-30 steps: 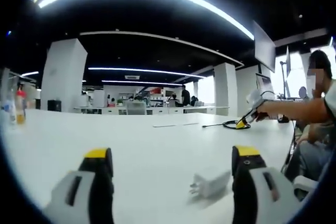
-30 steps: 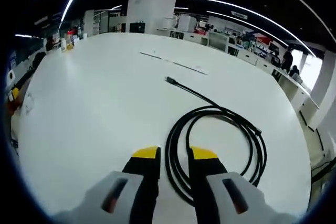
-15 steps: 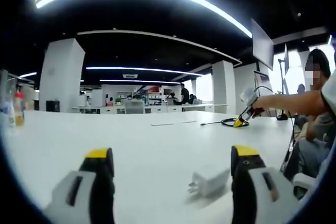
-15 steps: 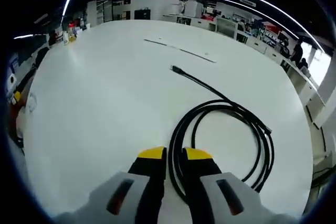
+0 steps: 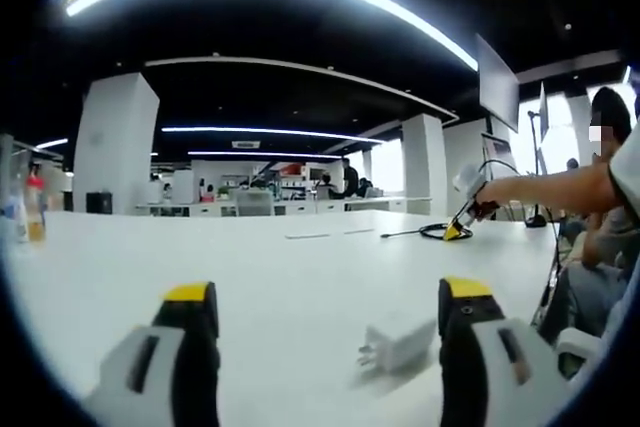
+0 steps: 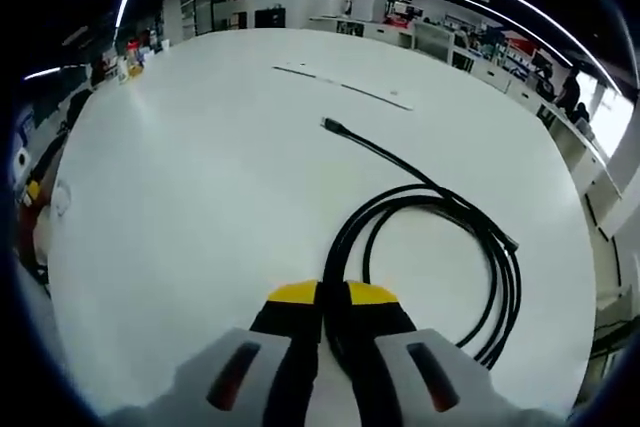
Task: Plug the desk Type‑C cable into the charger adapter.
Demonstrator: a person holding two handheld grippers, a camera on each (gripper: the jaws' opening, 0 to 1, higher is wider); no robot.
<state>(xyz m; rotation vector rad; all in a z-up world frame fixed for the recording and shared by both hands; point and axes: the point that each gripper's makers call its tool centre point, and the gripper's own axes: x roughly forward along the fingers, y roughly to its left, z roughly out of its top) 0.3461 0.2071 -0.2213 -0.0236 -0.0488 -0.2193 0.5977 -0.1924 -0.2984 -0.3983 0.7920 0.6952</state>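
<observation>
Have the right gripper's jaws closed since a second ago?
Yes. The right gripper has shut on the cable coil: the gap between its yellow tips, wide a second ago, is gone, while the coil stays on the table.

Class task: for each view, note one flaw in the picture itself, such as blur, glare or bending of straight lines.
Left gripper view: the small white plastic charger adapter is soft and blurred, and the ceiling light strips bow into arcs. Right gripper view: the white desk bulges round, yet the coiled black cable stays sharp.
</observation>
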